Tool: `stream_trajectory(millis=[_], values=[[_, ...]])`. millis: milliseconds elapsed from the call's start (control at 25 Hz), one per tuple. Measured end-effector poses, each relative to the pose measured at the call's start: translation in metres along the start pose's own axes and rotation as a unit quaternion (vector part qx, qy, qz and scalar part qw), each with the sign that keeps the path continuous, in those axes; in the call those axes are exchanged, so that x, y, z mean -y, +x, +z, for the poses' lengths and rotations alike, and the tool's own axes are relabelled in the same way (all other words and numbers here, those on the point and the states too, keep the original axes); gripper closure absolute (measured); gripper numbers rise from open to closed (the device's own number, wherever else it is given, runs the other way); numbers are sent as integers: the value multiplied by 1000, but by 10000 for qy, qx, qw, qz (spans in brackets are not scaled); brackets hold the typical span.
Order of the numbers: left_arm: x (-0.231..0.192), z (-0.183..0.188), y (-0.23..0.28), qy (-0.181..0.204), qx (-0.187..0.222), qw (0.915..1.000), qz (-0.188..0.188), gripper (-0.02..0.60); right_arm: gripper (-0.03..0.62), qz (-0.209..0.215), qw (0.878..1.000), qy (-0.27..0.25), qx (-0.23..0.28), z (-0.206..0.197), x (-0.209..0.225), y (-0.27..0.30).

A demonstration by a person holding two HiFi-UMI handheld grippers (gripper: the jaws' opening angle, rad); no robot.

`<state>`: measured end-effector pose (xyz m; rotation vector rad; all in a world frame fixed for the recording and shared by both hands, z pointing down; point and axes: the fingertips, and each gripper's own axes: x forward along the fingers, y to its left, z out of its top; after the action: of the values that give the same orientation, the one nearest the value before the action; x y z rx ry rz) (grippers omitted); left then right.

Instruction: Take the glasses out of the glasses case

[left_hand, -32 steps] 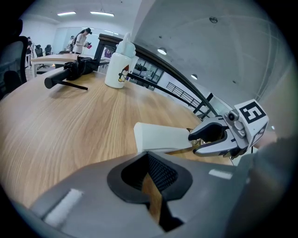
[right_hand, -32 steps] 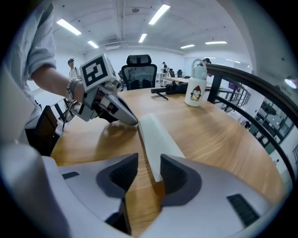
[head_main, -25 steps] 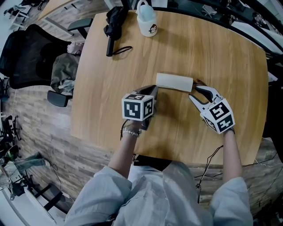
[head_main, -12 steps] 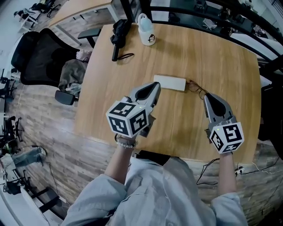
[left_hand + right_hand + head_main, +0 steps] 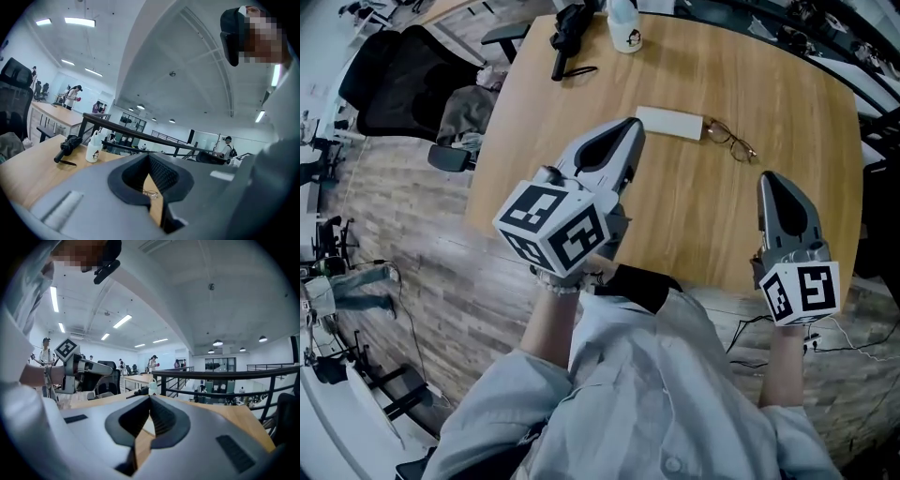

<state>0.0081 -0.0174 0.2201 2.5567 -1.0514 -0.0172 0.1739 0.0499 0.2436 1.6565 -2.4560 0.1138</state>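
The white glasses case [image 5: 669, 123] lies closed on the wooden table [image 5: 694, 216]. Just to its right the thin-framed glasses [image 5: 731, 141] rest on the tabletop, free of both grippers. My left gripper [image 5: 630, 127] is raised above the table's near edge, shut and holding nothing. My right gripper [image 5: 772, 176] hangs high at the right, also shut and holding nothing. In the left gripper view the fingertips [image 5: 149, 155] meet, and the glasses [image 5: 151, 193] show small through the gap below them. In the right gripper view the jaws [image 5: 150, 397] are pressed together over the tabletop.
A white bottle [image 5: 625, 33] and a folded black umbrella [image 5: 567, 28] sit at the table's far edge. A black office chair [image 5: 398, 66] with clothing on it stands at the left. Cables hang off the table's near right corner [image 5: 769, 328].
Both grippers have lifted up and back from the case toward the person. The right jaws, open beside the glasses a second ago, have closed. The glasses stay on the table.
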Motion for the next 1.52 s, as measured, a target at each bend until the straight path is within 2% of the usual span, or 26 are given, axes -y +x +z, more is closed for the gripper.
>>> stream_trajectory(millis=[200,440,720,1520], values=[[10,-1,-12,-94,38,9999,-85,577,592,-313,9994,16,123,9,1,-25],[23,20,-17,109,157,9991,-368,577,592,-696,9970,-5,346,26,-1,-38],[25,33,-25,142,297,9979,-565,577,592,-982,9942,-53,443,34,-6,-40],[17,38,-33,91,331,9975,-619,577,594,-1084,9928,-116,501,46,-17,-35]])
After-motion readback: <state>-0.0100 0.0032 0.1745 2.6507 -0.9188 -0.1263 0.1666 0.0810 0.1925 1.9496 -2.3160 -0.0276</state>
